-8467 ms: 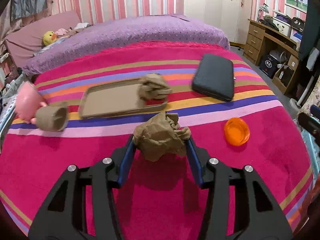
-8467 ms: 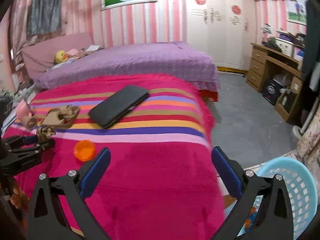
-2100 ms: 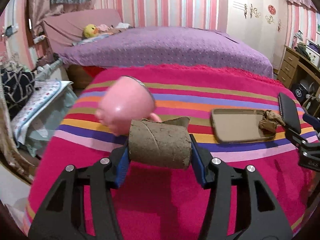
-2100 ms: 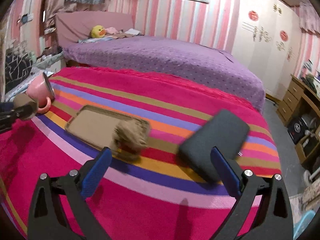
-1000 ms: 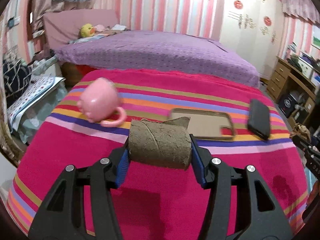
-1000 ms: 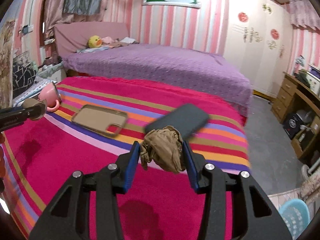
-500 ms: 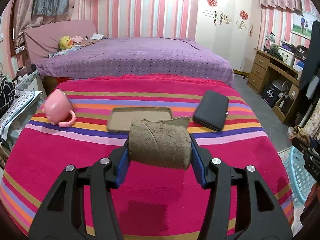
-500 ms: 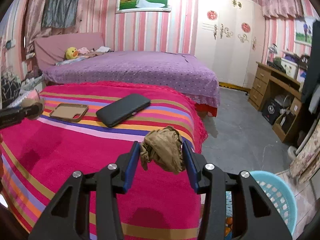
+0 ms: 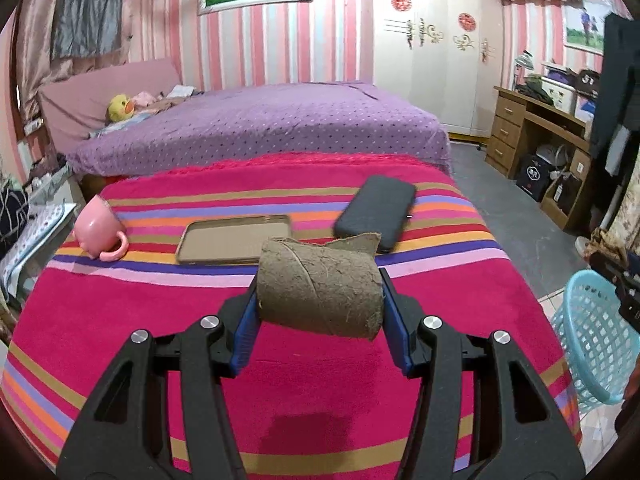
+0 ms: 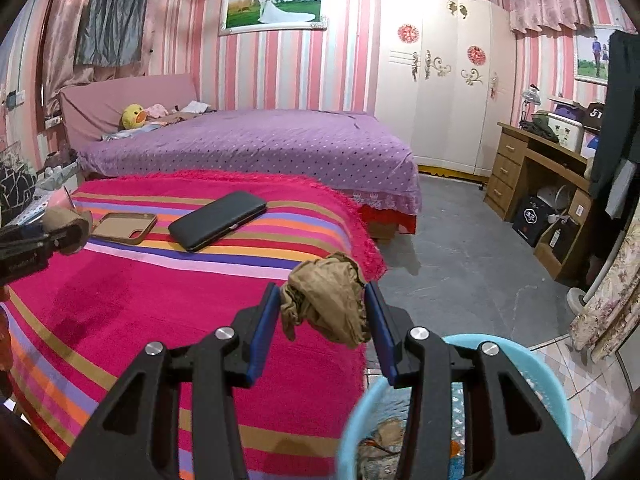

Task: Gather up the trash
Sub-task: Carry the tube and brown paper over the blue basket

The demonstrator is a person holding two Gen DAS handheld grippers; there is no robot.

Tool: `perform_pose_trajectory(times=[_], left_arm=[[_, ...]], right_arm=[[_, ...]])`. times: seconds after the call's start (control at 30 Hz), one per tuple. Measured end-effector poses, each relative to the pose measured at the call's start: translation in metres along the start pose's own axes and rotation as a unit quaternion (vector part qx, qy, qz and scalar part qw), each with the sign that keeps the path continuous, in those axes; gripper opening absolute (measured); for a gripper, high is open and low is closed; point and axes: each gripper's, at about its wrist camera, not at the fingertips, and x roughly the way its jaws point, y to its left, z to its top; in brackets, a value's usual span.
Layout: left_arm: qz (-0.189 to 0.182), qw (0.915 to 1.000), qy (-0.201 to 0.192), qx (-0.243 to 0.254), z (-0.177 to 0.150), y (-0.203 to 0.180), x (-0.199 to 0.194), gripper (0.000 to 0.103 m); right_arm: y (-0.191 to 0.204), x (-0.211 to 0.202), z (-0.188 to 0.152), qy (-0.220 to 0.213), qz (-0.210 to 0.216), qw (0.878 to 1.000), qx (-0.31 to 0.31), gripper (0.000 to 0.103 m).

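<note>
Change since earlier frames: both grippers have swung away from the pink mug end of the bed toward the basket side; the light-blue basket (image 10: 460, 400), out of the right wrist view a second ago, now lies directly under the right gripper.
Surroundings, bed: striped red blanket (image 9: 120, 320) carries a pink mug (image 9: 98, 232) on its side at 9 o'clock, a tan phone case (image 9: 236, 240) at centre, and a black phone (image 9: 376, 212) at 1 o'clock of the case.
Surroundings, room: purple bed (image 10: 260, 148) behind, wooden desk (image 10: 532, 168) at 3 o'clock, grey floor between.
Obstructions: nothing stands between either gripper and the basket; the bed's corner lies just beside the basket rim.
Container: basket stands on the tiled floor at the bed's corner, at 4 o'clock in the left wrist view (image 9: 592, 340).
Container contents: brown paper scraps and an orange item show at the bottom; further detail cannot be told.
Left gripper (image 9: 318, 300): fingers part-closed, clamped on the ends of a cardboard tube (image 9: 320, 288) held crosswise above the blanket.
Right gripper (image 10: 322, 300): fingers part-closed, pressing both sides of a crumpled brown paper wad (image 10: 326, 300), held above the basket's near rim.
Cross view: left gripper and tube appear at 9 o'clock in the right wrist view (image 10: 66, 226).
</note>
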Motion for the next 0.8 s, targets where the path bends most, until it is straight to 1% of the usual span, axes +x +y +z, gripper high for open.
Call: perform_pose_trajectory(times=[0.07,0.27,0.37,0.57,0.8], left_arm=[[-0.002,1.0000,-0.001,0.006,-0.003,-0.014,-0.003,0.052],[-0.017,0.9998,0.005,-0.007,-0.007,-0.043,-0.006,0.052],[-0.022,0.9998,0.000,0.002,-0.009,-0.064,-0.011,0.052],[-0.046,0.9985,-0.007,0.028,-0.019,-0.125,-0.019,0.052],[-0.094,0.9948,0.015,0.038,-0.034,-0.192,-0.019,0.053]], right_arm=[[-0.010,-0.004,-0.002,0.000,-0.002,1.000,0.002,0.044],[-0.048,-0.018,-0.013,0.000,-0.013,1.000,0.018,0.044],[-0.069,-0.023,-0.020,0.005,-0.021,0.999,0.028,0.044],[-0.112,-0.032,-0.037,0.017,-0.050,0.997,0.048,0.044],[-0.153,-0.041,-0.056,0.027,-0.072,0.995,0.067,0.044]])
